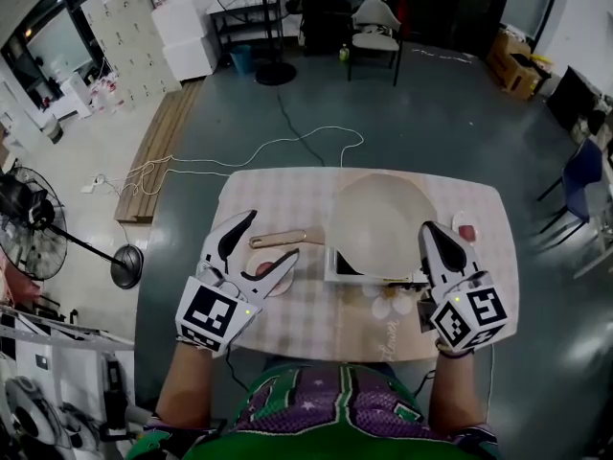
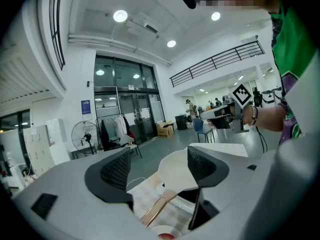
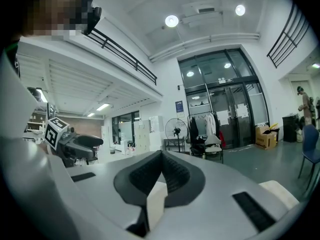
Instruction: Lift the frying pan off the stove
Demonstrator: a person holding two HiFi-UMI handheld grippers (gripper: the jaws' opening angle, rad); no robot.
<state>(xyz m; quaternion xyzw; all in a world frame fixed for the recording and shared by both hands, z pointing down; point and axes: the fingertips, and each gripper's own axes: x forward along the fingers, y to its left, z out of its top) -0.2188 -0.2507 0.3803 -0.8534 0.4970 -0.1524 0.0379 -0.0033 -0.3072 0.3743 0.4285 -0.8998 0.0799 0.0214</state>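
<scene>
- Frying pan [image 1: 378, 220]: cream-coloured, sits on the stove [image 1: 337, 264] in the middle of the checked table [image 1: 287, 319].
- Its wooden handle [image 1: 280, 239] sticks out toward 9 o'clock in the head view.
- Left gripper [image 1: 274, 235]: at 9 o'clock of the pan, jaws well apart. The left gripper view shows the handle low in the gap, with neither pad touching it.
- Right gripper [image 1: 429, 229]: at 3 o'clock of the pan, just beside its rim and pointing toward 12. The right gripper view shows the jaws closed together with nothing between them.
- Small white dish [image 2: 163, 233] with something red in it lies on the cloth under the left gripper, at 6 o'clock of the handle.
</scene>
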